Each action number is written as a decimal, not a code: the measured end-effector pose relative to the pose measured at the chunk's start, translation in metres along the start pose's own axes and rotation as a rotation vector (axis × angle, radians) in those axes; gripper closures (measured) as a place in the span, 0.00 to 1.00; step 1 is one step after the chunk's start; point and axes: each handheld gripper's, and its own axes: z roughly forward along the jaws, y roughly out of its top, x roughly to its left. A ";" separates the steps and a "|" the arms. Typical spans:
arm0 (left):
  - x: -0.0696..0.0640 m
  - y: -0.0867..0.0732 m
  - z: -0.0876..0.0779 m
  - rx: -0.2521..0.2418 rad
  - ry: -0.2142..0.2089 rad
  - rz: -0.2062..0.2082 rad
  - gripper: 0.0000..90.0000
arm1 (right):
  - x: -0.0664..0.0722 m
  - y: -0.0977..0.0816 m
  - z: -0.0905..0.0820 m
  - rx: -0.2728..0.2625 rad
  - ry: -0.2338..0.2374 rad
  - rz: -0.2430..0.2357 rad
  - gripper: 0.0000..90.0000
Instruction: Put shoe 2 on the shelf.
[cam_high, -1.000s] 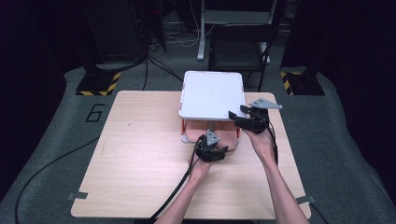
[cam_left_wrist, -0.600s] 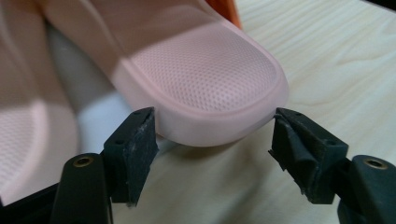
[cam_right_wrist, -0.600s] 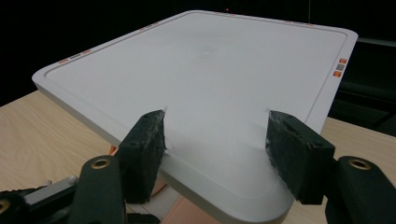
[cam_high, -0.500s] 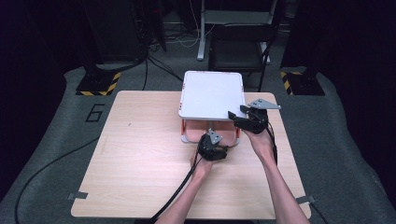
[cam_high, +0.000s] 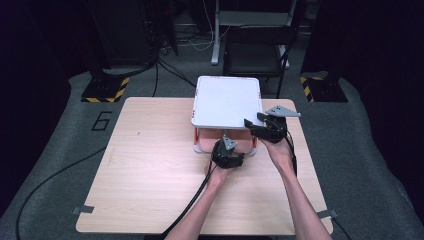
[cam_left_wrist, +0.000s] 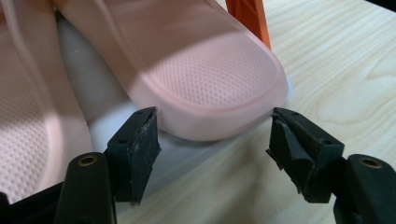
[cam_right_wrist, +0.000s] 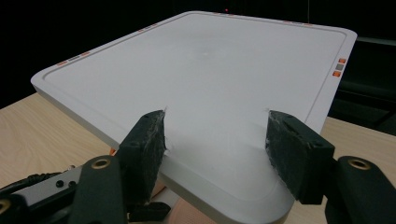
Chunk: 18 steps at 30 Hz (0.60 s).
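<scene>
Matt white plastic lid, dimpled pink rubbery slipper, wood-grain table.

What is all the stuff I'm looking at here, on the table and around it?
Lid: one, white, square, tilted up over the box at the table's far edge.
Box: one, orange frame with a white base, under the lid.
Slippers: two, pale pink, lying in the box.
Table: one, light wood.
Chair: one, black, behind the table.
Stand bases: two, black with yellow stripes, on the grey floor.
Left tongs: one, black, open in front of a slipper's end, having just opened wider.
Right tongs: one, black, at the lid's near corner; jaws apart.
Forearms: two, bare, from the near edge.
</scene>
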 end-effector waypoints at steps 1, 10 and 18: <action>0.000 0.000 -0.003 0.003 -0.013 0.004 0.34 | 0.000 0.000 0.000 0.000 -0.001 0.003 0.41; 0.021 0.002 -0.062 -0.101 -0.143 -0.007 0.18 | 0.001 -0.003 -0.001 -0.021 0.001 0.015 0.38; 0.071 -0.016 -0.159 -0.247 -0.148 -0.008 0.17 | 0.000 -0.003 -0.005 -0.032 0.019 0.049 0.29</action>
